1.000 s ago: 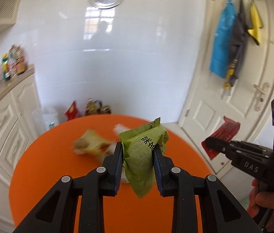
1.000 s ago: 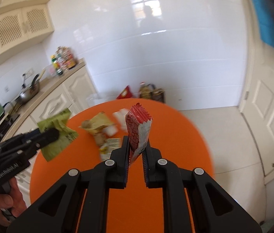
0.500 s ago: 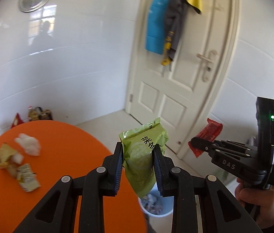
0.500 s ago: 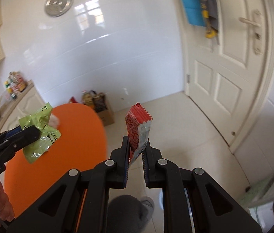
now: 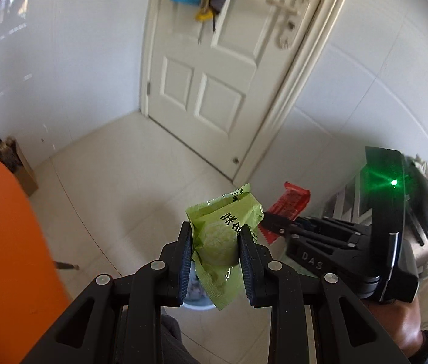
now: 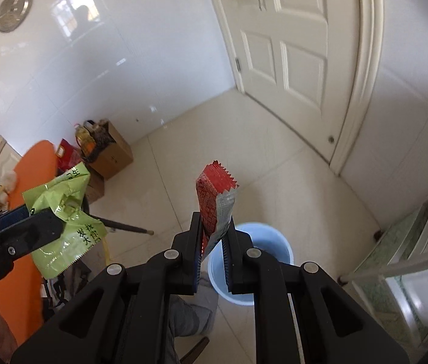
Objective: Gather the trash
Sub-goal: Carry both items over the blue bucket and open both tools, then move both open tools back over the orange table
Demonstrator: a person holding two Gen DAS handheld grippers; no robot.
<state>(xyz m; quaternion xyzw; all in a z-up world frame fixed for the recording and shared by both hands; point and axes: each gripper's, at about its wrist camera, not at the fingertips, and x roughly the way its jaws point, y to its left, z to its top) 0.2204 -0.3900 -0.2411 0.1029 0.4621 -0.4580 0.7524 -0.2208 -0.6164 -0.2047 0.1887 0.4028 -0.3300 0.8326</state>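
Observation:
My left gripper is shut on a crumpled green snack wrapper, which sticks up between its pads. My right gripper is shut on a red and silver wrapper held upright. Both hang above the tiled floor. A light blue bin stands on the floor just behind the right gripper's tips. In the left wrist view the bin shows only as a sliver under the fingers. The right gripper with the red wrapper sits close to the right of the left one. The left gripper with the green wrapper appears at the left.
The orange round table lies to the left, with scraps on its far part. A cardboard box with bottles stands by the wall. A white door is ahead, and a white rack stands at the right. A person's leg is below.
Both grippers have swung away from the table to the right and tipped downward, still holding their wrappers. The floor and the blue bin have come into view below them.

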